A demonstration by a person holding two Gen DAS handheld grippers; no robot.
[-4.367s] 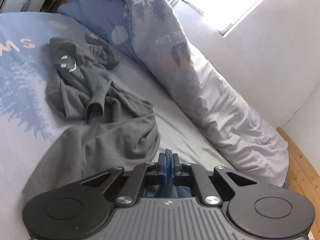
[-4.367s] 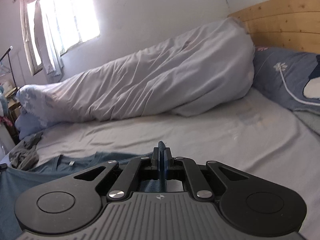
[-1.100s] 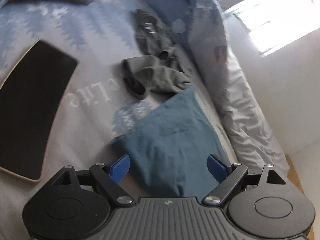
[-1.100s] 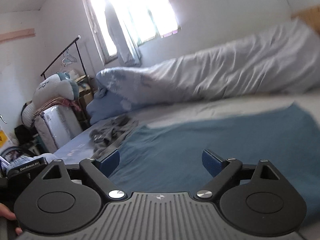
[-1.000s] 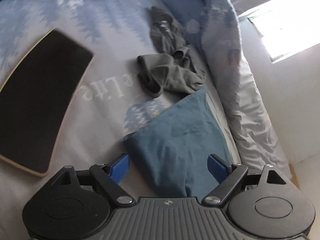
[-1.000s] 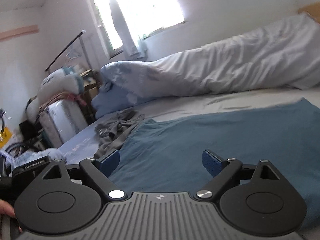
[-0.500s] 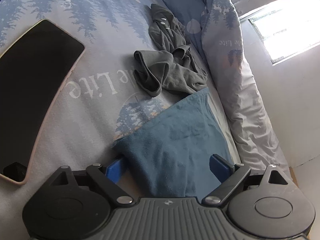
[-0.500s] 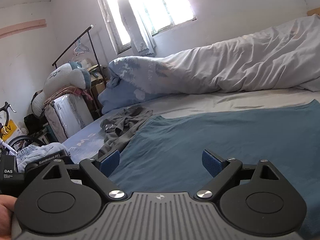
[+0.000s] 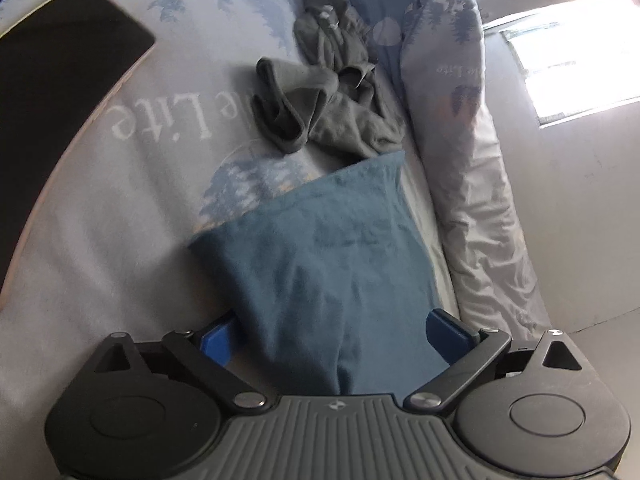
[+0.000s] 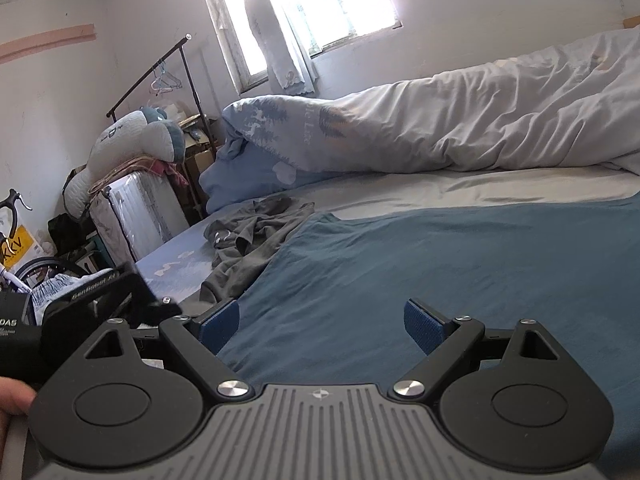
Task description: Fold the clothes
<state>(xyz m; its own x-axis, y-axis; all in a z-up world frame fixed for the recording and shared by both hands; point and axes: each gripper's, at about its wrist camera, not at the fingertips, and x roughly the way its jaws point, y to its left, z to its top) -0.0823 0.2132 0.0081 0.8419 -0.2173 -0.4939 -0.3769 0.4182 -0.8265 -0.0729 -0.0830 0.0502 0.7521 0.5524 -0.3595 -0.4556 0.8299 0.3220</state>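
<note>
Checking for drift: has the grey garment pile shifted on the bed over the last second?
No. The grey garment pile still lies by the "Lite" lettering on the bed sheet, touching the blue shirt corner; only the camera view moved.

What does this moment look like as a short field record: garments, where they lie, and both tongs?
surface: bed with pale blue tree-print sheet
garment in work: teal-blue cotton shirt, spread flat on the sheet
waiting garment: crumpled dark grey garment, beyond the shirt's far corner
left tongs: open, straddling the shirt's near end
right tongs: open, over the shirt
other: rolled pale grey duvet along the wall; black flat board on the sheet
</note>
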